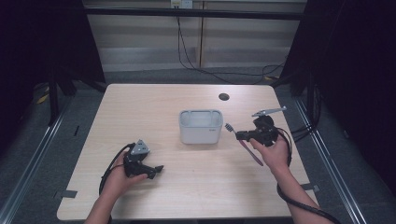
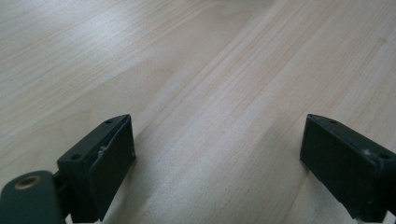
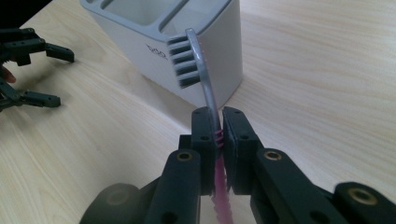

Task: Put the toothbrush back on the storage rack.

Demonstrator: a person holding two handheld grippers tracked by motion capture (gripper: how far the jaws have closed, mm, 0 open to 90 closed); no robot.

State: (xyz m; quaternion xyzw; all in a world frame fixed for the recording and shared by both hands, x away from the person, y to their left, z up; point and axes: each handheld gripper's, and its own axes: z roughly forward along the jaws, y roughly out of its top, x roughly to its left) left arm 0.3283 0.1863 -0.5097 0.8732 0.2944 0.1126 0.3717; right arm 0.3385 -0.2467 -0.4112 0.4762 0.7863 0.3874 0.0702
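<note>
Resting under both forearms at the near edge is a pale wood-grain table [image 1: 196, 186], its top bare apart from a few things. The left hand [image 1: 122, 176] sits close to that near edge and holds the left gripper [image 1: 158, 170] low over the wood; in the left gripper view its two black jaws stand wide apart with bare grain between them. Farther in and to the right, the right hand [image 1: 273, 151] carries the right gripper [image 1: 238, 136], whose jaws are clamped on a toothbrush [image 3: 205, 79]. In the right gripper view the jaws pinch the brush at its ribbed pink grip, the grey neck rising past the jaw tips and the dark bristle head showing just in front of the upper wall of a white holder [image 3: 219, 60]. In the high view the pink handle trails back below the hand toward the person, and the head lies just beside the holder's right side; whether they touch cannot be told. The holder stands near mid-table, divided into compartments. Beyond it a round dark grommet [image 1: 224, 96] is set in the tabletop. Past the far edge lie grey floor, loose black cables [image 1: 187, 56] and a pale wall panel, with dark curtains at both sides.
</note>
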